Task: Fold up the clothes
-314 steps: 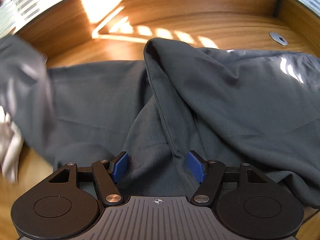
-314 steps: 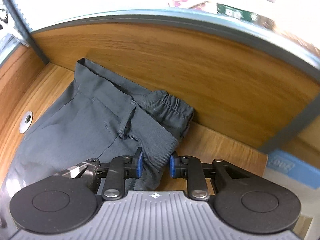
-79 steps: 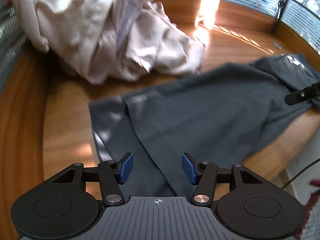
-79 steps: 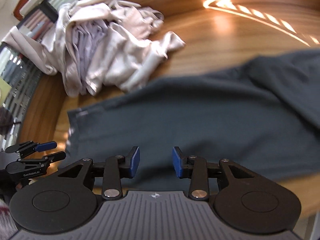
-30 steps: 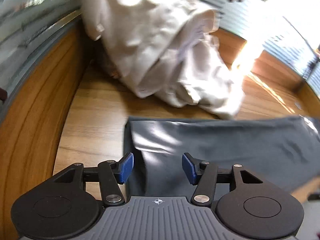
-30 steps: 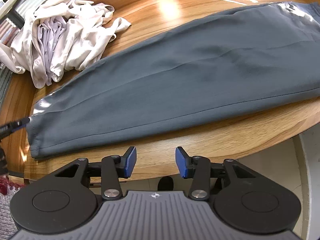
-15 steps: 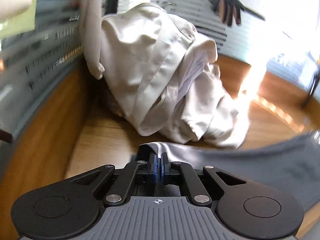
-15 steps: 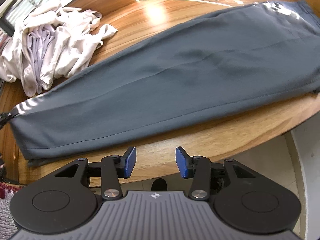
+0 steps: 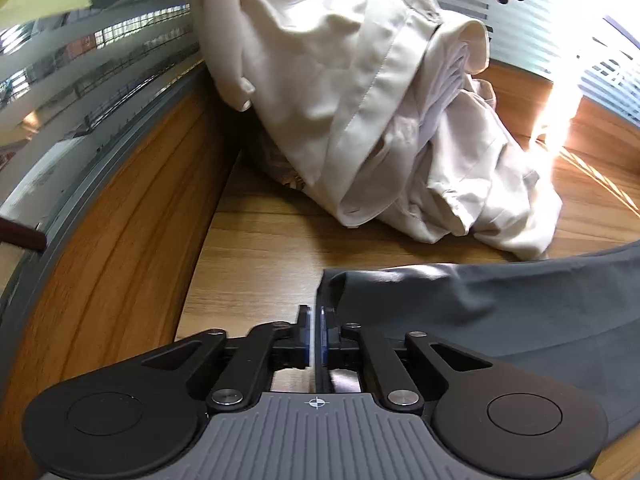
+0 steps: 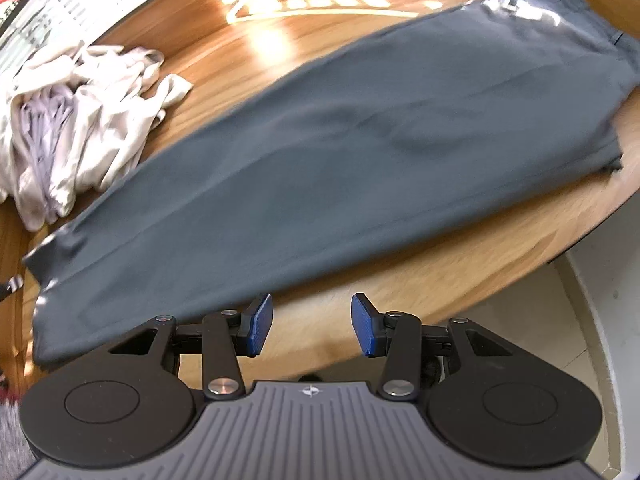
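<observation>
Both trouser legs (image 10: 320, 152) beyond open right claw (image 10: 312, 330).

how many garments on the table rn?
2 clearly separable: grey trousers laid flat lengthwise along the wooden table's near edge, and a crumpled cream garment pile beyond their hem end. The pile may hold more than one piece.

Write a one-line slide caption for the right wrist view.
Right gripper, jaws open and empty, above the wooden table edge, beside flattened grey trousers; cream clothes heaped beyond.
</observation>
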Demonstrator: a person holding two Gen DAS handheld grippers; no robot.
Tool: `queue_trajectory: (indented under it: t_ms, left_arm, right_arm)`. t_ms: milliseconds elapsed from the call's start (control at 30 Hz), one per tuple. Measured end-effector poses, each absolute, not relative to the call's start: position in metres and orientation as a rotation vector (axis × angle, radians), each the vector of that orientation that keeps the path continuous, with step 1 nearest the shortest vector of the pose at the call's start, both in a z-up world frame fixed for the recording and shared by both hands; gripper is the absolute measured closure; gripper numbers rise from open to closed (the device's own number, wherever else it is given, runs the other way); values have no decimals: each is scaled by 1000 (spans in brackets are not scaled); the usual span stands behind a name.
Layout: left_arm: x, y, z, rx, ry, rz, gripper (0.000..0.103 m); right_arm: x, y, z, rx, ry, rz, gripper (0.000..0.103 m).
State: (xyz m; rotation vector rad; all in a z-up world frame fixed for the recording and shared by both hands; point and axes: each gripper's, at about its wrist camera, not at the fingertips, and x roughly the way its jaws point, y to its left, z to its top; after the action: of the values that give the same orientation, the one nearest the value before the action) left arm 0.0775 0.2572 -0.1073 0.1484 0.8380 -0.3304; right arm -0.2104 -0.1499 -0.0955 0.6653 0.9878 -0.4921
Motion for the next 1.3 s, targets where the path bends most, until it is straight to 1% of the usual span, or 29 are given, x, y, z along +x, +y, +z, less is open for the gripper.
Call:
queue_trajectory:
  t_ms: [33, 167, 200, 233, 300, 467, 633, 900, 1000, 1233, 1267, 1300]
  left_arm:
    - [77, 252, -106, 149, 839, -342, 83]
    - [75, 225, -99, 178, 845, -386, 79]
    - [74, 217, -97, 185, 847, -398, 72]
    - [75, 209, -96, 191, 853, -413, 61]
    - [75, 192, -94, 208, 852, -439, 58]
    - [76, 142, -94, 297, 848, -534, 58]
    - [76, 86, -100, 406, 852, -646, 58]
    - [73, 9, -112, 529, 848, -866, 58]
    - [73, -15, -121, 552, 858, -948, 58]
    - [70, -52, -141, 586, 896, -1127, 60]
    - [70, -53, -145, 598, 898, -1142, 60]
    - [70, -54, -148, 606, 907, -1151, 60]
  right_arm:
    - [-207, -157, -93, 661, 984, -497, 54]
    - [-188, -194, -82, 620, 980, -494, 54]
    - [-183, -204, -78, 610, 979, -489, 54]
    - [-177, -213, -75, 600, 976, -477, 54]
    - [-163, -234, -71, 584, 973, -442, 54]
    - [-120, -287, -73, 554, 1000, -356, 54]
    - [-81, -340, -82, 609, 1001, -378, 54]
    - [-54, -413, -114, 920, 936, -596, 54]
    - [-50, -428, -130, 1016, 922, -685, 54]
    - [-39, -435, -147, 1057, 925, -869, 54]
    - [-37, -434, -149, 1051, 925, -888, 55]
    - [-35, -434, -151, 1036, 928, -902, 58]
